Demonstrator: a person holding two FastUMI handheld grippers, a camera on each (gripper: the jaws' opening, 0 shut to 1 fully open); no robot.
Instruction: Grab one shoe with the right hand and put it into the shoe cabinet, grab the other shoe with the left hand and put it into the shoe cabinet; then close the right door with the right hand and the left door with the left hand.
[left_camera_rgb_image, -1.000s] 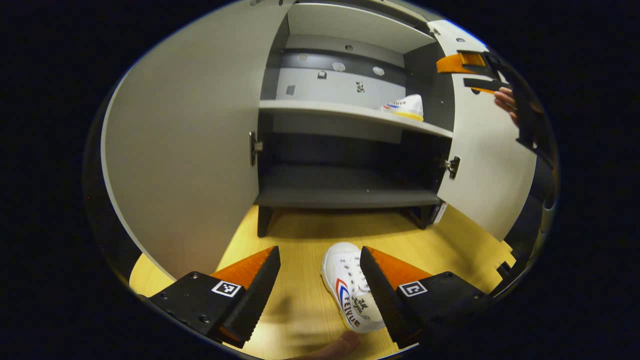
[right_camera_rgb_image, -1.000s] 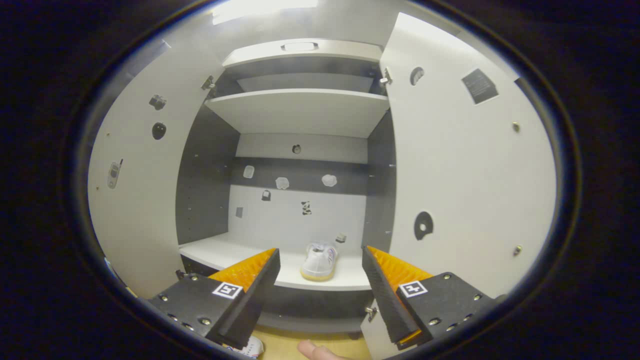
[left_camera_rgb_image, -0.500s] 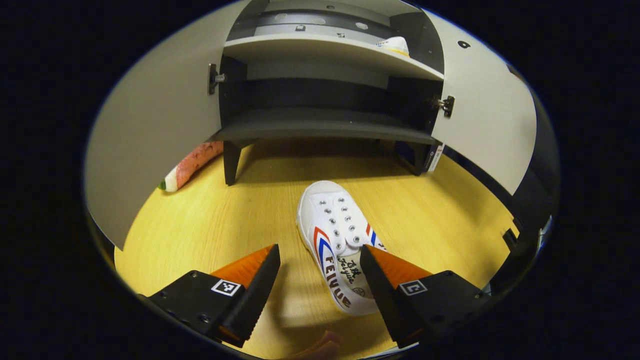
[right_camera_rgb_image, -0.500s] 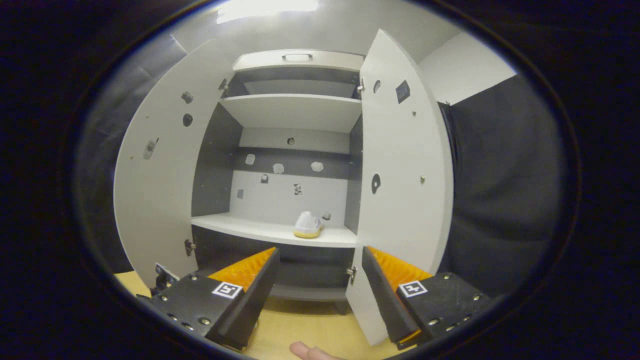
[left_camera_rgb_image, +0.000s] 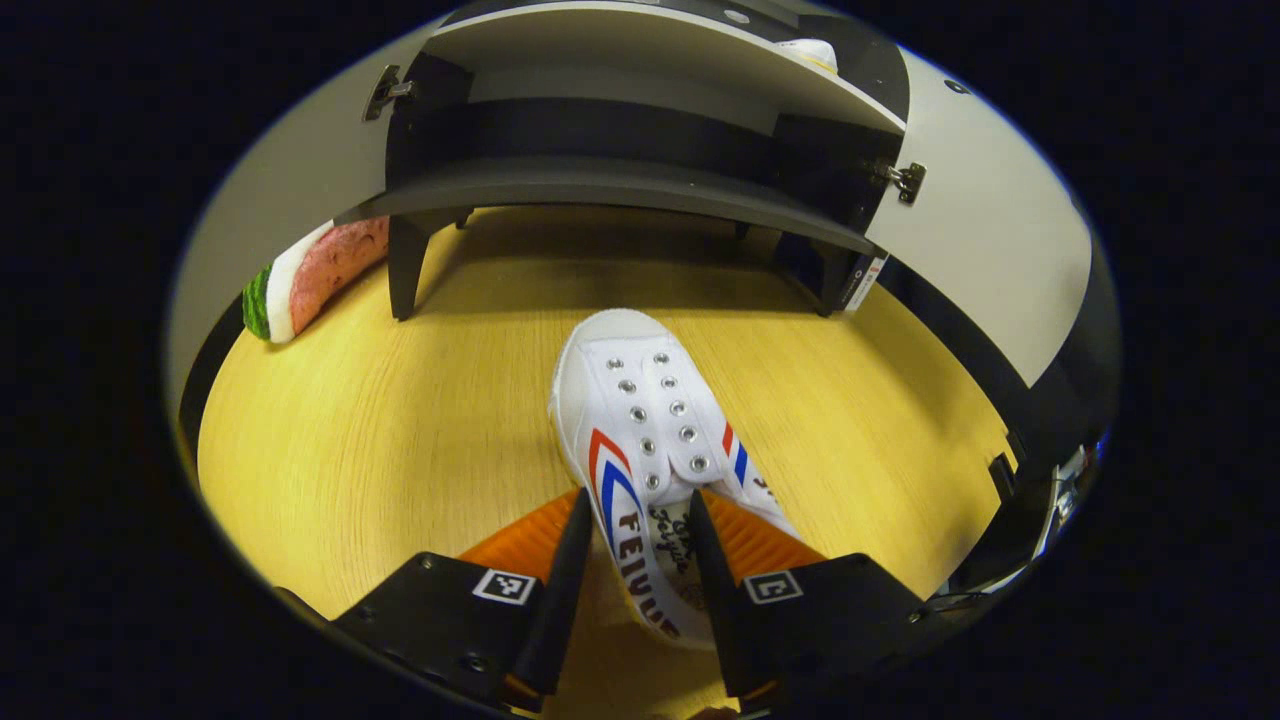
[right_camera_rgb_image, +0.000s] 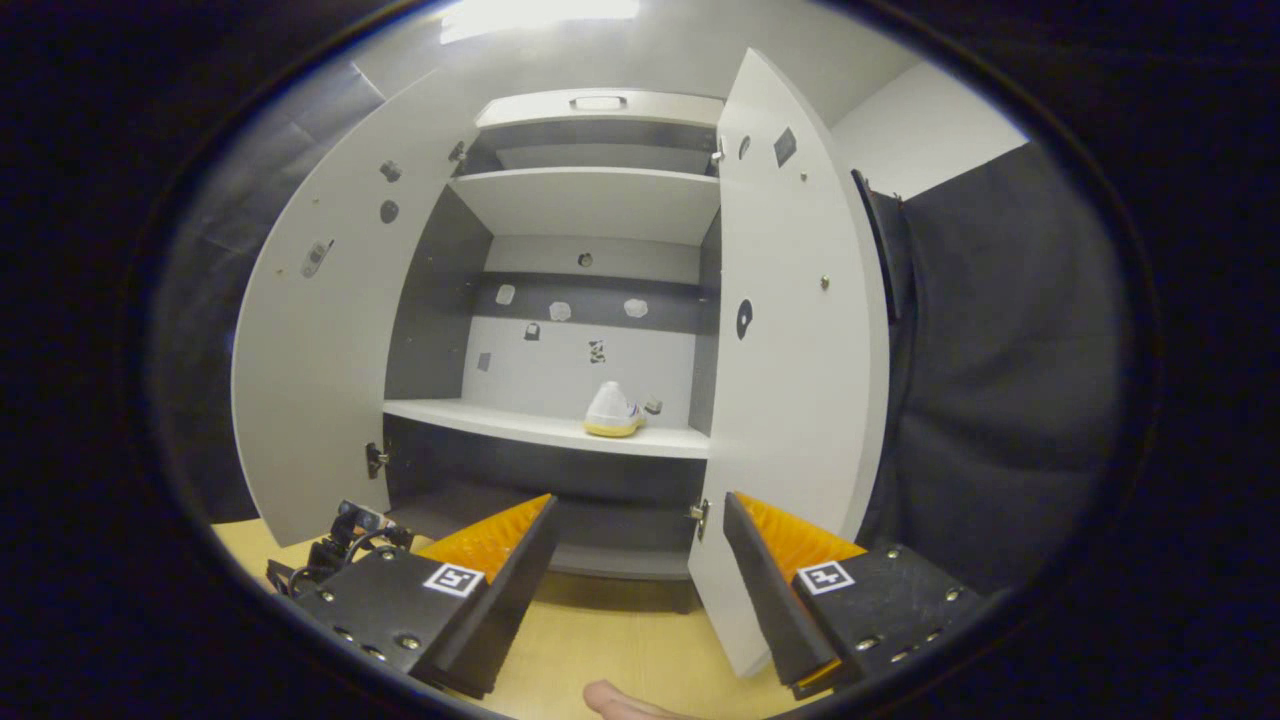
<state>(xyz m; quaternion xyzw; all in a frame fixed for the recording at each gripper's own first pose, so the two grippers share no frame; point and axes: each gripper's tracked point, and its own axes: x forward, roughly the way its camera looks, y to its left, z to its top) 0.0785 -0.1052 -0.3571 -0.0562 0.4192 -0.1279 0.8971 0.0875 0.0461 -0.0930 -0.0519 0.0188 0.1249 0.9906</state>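
The left gripper (left_camera_rgb_image: 632, 560) has its fingers narrowed around the heel end of the white shoe (left_camera_rgb_image: 650, 440) on the wooden floor (left_camera_rgb_image: 400, 440), one finger on each side; firm contact I cannot tell; the shoe's long axis runs straight ahead, toe toward the shoe cabinet (left_camera_rgb_image: 620, 190), so I judge a forward lift up to a shelf comes next; the right gripper (right_camera_rgb_image: 640, 575) hangs wide and empty, facing the open cabinet, where the other shoe (right_camera_rgb_image: 612, 412) sits on the middle shelf (right_camera_rgb_image: 500, 420) beside the right door (right_camera_rgb_image: 800, 400).

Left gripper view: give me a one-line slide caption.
Left tongs close around the white shoe on the wooden floor before the open shoe cabinet.
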